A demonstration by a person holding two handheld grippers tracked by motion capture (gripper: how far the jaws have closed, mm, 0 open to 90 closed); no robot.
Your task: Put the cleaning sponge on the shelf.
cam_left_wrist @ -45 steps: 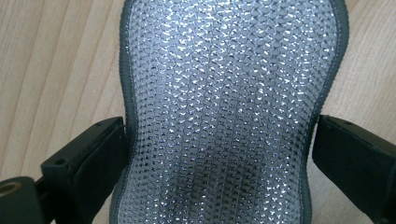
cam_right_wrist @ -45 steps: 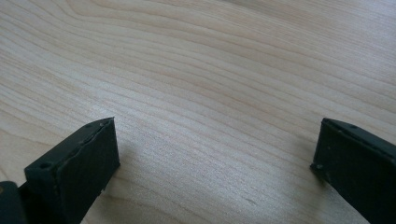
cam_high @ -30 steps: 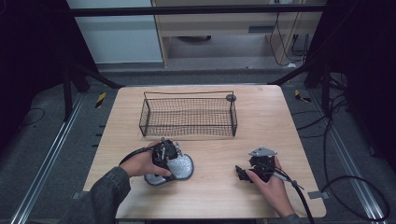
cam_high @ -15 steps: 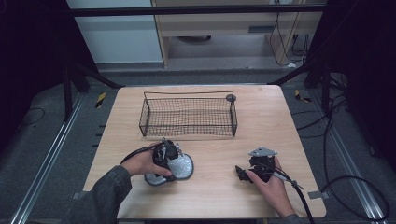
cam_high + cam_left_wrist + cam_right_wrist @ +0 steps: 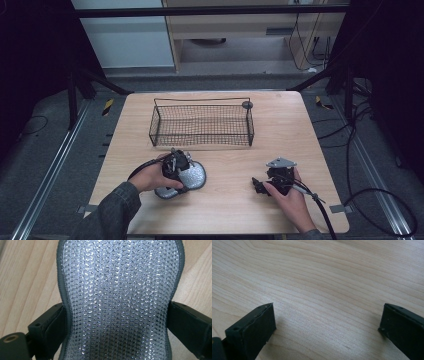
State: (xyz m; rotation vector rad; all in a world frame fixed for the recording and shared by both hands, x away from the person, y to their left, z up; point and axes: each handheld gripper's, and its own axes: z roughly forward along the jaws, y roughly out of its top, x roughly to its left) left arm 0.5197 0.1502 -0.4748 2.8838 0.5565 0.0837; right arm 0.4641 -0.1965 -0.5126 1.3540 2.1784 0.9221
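A silvery, glittering mesh pad with a grey edge lies flat on the wooden table, front left. My left gripper points down over it. In the left gripper view the pad runs between the two black jaws, which stand wide apart at either side of its narrow waist and touch its edges. The left gripper is open around it. My right gripper rests low at the front right, open, and in the right gripper view this gripper has bare wood between its jaws.
A black wire basket stands across the middle of the table, behind both grippers, with nothing seen inside. A small dark round thing sits at its back right corner. A cable trails off the front right edge.
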